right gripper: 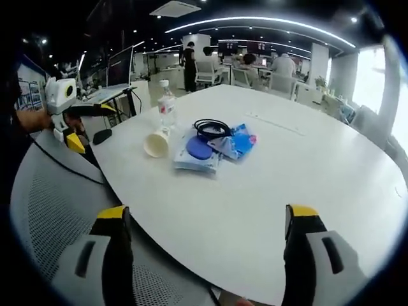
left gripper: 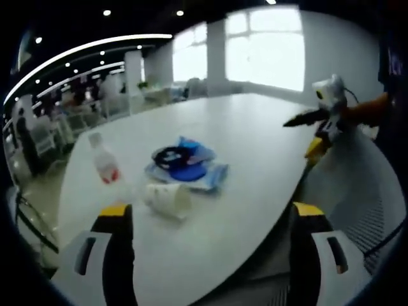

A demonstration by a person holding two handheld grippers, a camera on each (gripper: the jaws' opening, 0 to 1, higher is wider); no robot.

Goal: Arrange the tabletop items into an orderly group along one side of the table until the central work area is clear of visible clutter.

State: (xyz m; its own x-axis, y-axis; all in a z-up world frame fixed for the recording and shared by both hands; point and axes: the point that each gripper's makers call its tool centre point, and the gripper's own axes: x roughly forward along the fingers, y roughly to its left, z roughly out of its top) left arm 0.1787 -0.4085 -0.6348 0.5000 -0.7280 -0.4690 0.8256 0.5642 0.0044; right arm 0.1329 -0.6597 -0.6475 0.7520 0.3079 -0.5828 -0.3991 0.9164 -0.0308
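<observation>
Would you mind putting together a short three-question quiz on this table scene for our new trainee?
1. True or false: the paper cup stands upright on the white table.
2. Multiple choice: the coiled black cable lies A) on the pile of blue packets, B) around the bottle, C) inside the cup.
3. Fill in: both the left gripper and the right gripper have their jaws ____.

Key
1. False: it lies on its side beside the clear water bottle.
2. A.
3. Open, holding nothing.
</observation>
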